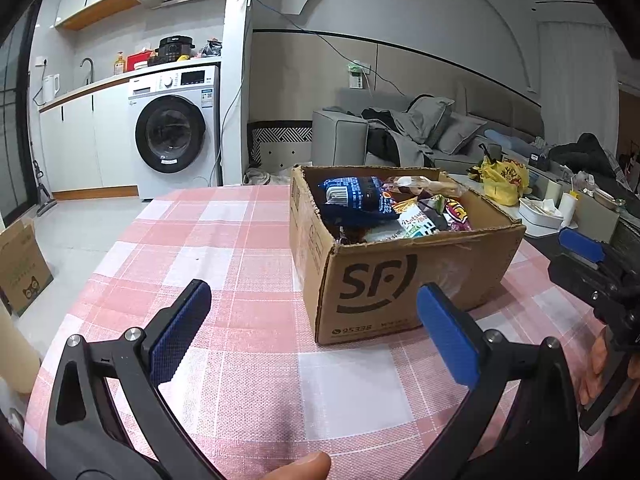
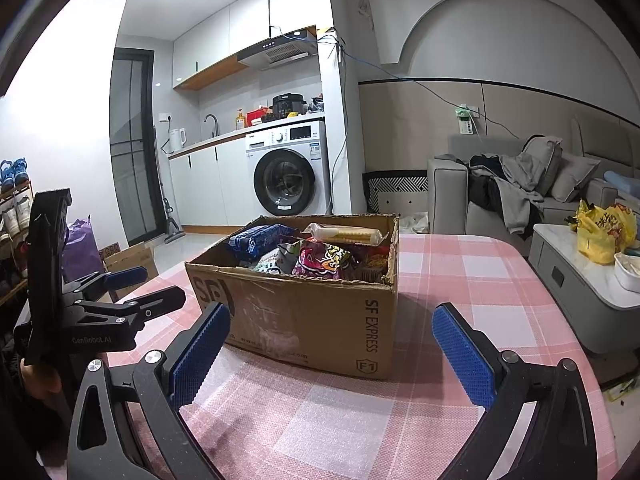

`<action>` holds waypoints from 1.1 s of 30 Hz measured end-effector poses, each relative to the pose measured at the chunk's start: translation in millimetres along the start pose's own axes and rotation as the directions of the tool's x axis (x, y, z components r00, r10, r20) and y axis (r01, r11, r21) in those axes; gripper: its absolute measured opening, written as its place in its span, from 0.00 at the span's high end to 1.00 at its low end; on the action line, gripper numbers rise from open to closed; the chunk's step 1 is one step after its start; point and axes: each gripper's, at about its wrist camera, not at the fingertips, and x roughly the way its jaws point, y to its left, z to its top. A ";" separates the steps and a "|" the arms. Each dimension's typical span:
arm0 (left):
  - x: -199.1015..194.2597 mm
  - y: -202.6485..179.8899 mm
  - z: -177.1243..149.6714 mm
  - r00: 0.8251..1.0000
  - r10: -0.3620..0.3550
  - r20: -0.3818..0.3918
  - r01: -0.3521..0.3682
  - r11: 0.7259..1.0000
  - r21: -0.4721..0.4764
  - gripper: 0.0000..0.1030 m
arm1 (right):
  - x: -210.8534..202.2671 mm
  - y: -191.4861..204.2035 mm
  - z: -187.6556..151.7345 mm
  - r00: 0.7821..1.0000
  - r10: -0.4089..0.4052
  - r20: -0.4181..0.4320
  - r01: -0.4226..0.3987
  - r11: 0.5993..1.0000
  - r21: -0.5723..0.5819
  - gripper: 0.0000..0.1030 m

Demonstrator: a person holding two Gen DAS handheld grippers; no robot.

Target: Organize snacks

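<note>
Pink-and-white checked cloth over the counter, bare on the left side, nothing loose lying on it in either view. Left gripper low over the near edge, jaws spread wide, nothing between them. Just right of centre, the cardboard box, flaps open, snacks heaped inside: dark blue bag at the far left corner, pale wrapped roll along the far wall, purple and yellow packet in the middle, more packets under them, too jumbled to tell apart. Right gripper near the box's front face, jaws likewise wide apart and holding nothing.

Hard to call the stage: fits a box just filled with every snack gathered in, and equally a full box waiting to be emptied and sorted. No snack outside the box on the counter, none in either gripper. Yellow bag on the side table, far right, contents unclear.
</note>
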 end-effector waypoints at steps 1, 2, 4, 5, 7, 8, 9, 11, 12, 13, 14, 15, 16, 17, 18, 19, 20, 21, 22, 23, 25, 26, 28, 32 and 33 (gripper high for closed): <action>0.3 -0.1 -0.3 1.000 -0.001 0.001 0.001 1.000 -0.001 0.00 | 0.3 0.1 -0.1 1.000 0.001 0.001 -0.001 1.000 -0.001 0.00; 0.2 -0.2 -0.4 1.000 0.001 0.003 -0.001 1.000 -0.001 0.00 | 0.8 -0.1 -0.7 1.000 0.001 0.001 -0.001 1.000 -0.003 0.00; -0.3 -1.1 -0.9 1.000 -0.002 0.006 0.002 1.000 0.004 0.00 | 1.7 0.5 -1.7 1.000 -0.001 0.001 0.001 1.000 -0.005 0.00; 0.4 -2.3 -1.2 1.000 -0.003 0.006 0.003 1.000 0.007 0.00 | 2.0 0.5 -1.9 1.000 -0.002 0.002 0.002 1.000 -0.006 0.00; 0.8 -3.8 -1.1 1.000 -0.002 0.004 0.002 1.000 0.006 0.00 | 2.0 0.5 -1.7 1.000 -0.001 0.001 0.001 1.000 -0.005 0.00; -0.2 -3.5 -0.8 1.000 -0.003 0.006 0.003 1.000 0.003 0.00 | 1.8 0.6 -1.6 1.000 -0.001 0.001 0.001 1.000 -0.006 0.00; -0.1 -3.4 -0.6 1.000 -0.003 0.006 0.003 1.000 0.003 0.00 | 2.5 0.8 -1.9 1.000 -0.001 0.001 0.001 1.000 -0.008 0.00; 1.8 -6.2 -1.3 1.000 -0.001 0.004 0.001 1.000 0.000 0.00 | 1.3 1.2 -2.3 1.000 0.000 0.003 0.000 1.000 -0.011 0.00; 1.5 -5.9 -0.7 1.000 -0.001 0.004 0.001 1.000 -0.001 0.00 | 2.0 1.3 -2.5 1.000 0.001 0.004 -0.001 1.000 -0.013 0.00; 1.5 -5.7 -0.7 1.000 -0.002 0.005 0.002 1.000 0.000 0.00 | 1.7 1.7 -2.3 1.000 0.000 0.004 0.000 1.000 -0.015 0.00; 1.8 -6.3 -0.9 1.000 -0.002 0.005 0.002 1.000 0.001 0.00 | 1.7 2.2 -2.2 1.000 0.000 0.005 0.000 1.000 -0.018 0.00; 1.6 -5.9 -0.9 1.000 -0.001 0.006 0.001 1.000 0.000 0.00 | 2.0 2.2 -2.2 1.000 0.001 0.004 -0.001 1.000 -0.018 0.00; 2.6 -7.3 -1.1 1.000 -0.002 0.006 0.002 1.000 0.001 0.00 | 1.7 1.8 -2.1 1.000 0.000 0.004 0.000 1.000 -0.019 0.00; 3.3 -7.6 -1.1 1.000 -0.002 0.005 0.002 1.000 0.000 0.00 | 2.1 1.6 -2.1 1.000 0.001 0.005 -0.001 1.000 -0.020 0.00; 2.7 -7.3 -1.6 1.000 -0.001 0.006 0.001 1.000 -0.001 0.00 | 2.5 1.6 -2.1 1.000 0.002 0.005 -0.002 1.000 -0.020 0.00; 2.7 -7.2 -1.6 1.000 -0.002 0.006 0.002 1.000 -0.001 0.00 | 1.5 2.1 -2.2 1.000 0.000 0.005 0.000 1.000 -0.020 0.00; 3.1 -7.5 -1.6 1.000 -0.002 0.005 0.002 1.000 -0.001 0.00 | 1.4 2.2 -2.3 1.000 0.000 0.005 0.000 1.000 -0.019 0.00; 2.9 -7.3 -1.7 1.000 -0.001 0.005 0.001 1.000 -0.001 0.00 | 2.0 1.8 -2.3 1.000 0.001 0.005 -0.001 1.000 -0.019 0.00; 4.0 -8.5 -1.9 1.000 -0.002 0.005 0.002 1.000 -0.001 0.00 | 1.4 2.2 -2.4 1.000 0.000 0.006 0.000 1.000 -0.019 0.00; 4.3 -9.0 -2.0 1.000 -0.003 0.006 0.003 1.000 0.000 0.00 | 1.6 2.2 -2.4 1.000 0.001 0.005 -0.001 1.000 -0.019 0.00; 4.0 -8.5 -2.0 1.000 -0.002 0.006 0.002 1.000 0.000 0.00 | 1.4 2.2 -2.4 1.000 0.001 0.007 0.000 1.000 -0.019 0.00; 4.3 -8.7 -2.1 1.000 -0.002 0.006 0.002 1.000 0.000 0.00 | 1.9 2.2 -2.3 1.000 0.002 0.006 -0.002 1.000 -0.020 0.00; 4.0 -8.5 -2.2 1.000 -0.001 0.006 0.001 1.000 -0.001 0.00 | 1.3 2.4 -2.4 1.000 0.000 0.004 0.000 1.000 -0.021 0.00; 4.3 -8.9 -2.4 1.000 -0.002 0.007 0.002 1.000 -0.001 0.00 | 1.6 2.3 -2.4 1.000 0.001 0.004 -0.001 1.000 -0.020 0.00; 3.2 -7.6 -2.2 1.000 -0.001 0.007 0.001 1.000 -0.001 0.00 | 1.6 2.4 -2.4 1.000 0.000 0.004 0.000 1.000 -0.020 0.00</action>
